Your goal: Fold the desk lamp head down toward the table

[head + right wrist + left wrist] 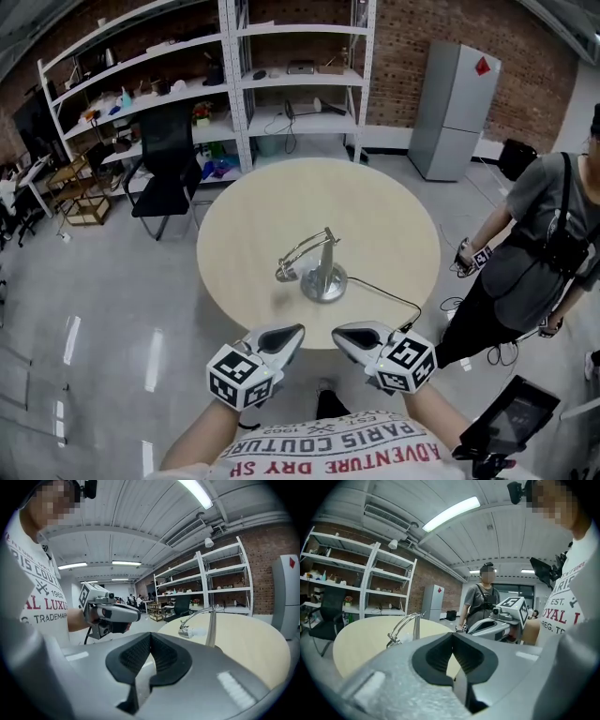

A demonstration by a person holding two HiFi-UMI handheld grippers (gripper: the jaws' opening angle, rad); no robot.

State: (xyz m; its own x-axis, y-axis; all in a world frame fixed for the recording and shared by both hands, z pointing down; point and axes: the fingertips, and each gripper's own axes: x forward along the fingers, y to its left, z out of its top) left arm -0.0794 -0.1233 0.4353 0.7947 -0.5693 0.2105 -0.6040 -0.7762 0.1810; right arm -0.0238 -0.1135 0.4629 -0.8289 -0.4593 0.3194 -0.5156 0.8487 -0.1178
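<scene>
A silver desk lamp (323, 270) stands near the middle of the round beige table (253, 234). Its arm is folded over and its head (286, 273) hangs low at the left, close to the tabletop. The lamp also shows in the left gripper view (405, 625) and the right gripper view (206, 620). My left gripper (298, 330) and right gripper (337, 333) are held side by side over the table's near edge, short of the lamp and touching nothing. Both are shut and empty, as their own views confirm: left gripper (453, 638), right gripper (150, 638).
The lamp's black cable (389, 298) runs off the table to the right. A person (539, 244) stands at the right of the table. A black chair (169, 169), white shelves (234, 84) and a grey cabinet (455, 108) stand behind it.
</scene>
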